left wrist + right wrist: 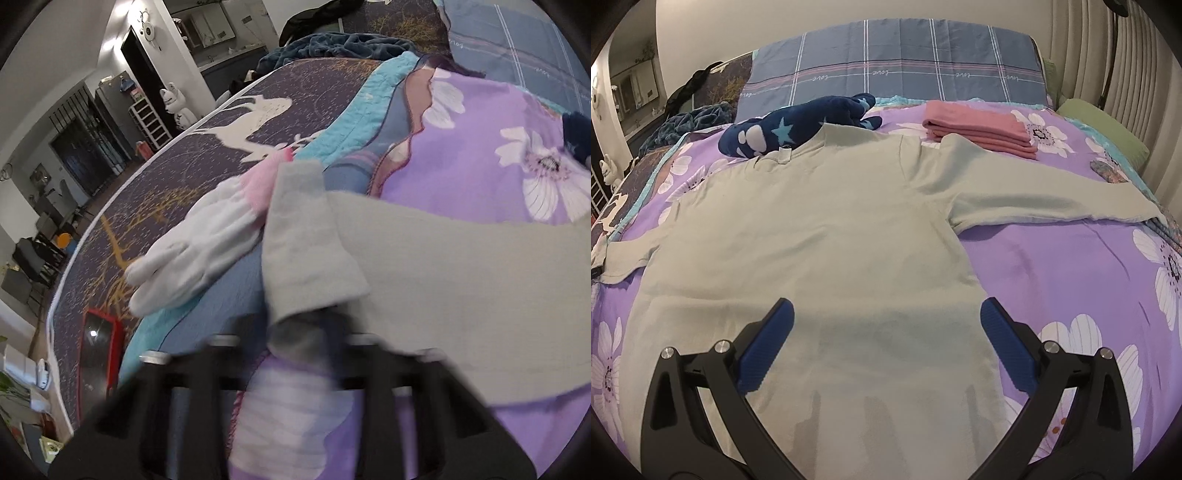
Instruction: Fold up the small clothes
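A pale grey long-sleeved shirt [820, 240] lies spread flat on the purple flowered bedspread [1071, 266], neck toward the pillow, both sleeves stretched out. My right gripper [886, 321] is open above the shirt's lower body, its blue pads [768, 347] wide apart and holding nothing. In the left wrist view my left gripper [295, 328] is shut on the cuff end of the shirt's left sleeve [306, 243], which rises from the jaws and drapes to the right; the image there is blurred.
A folded pink garment [982, 129] and a navy star-patterned plush [798, 125] lie near the blue plaid pillow [894, 66]. A white and pink glove [199, 243] lies by the bed's left edge, with a red-framed tablet [99, 347] below it.
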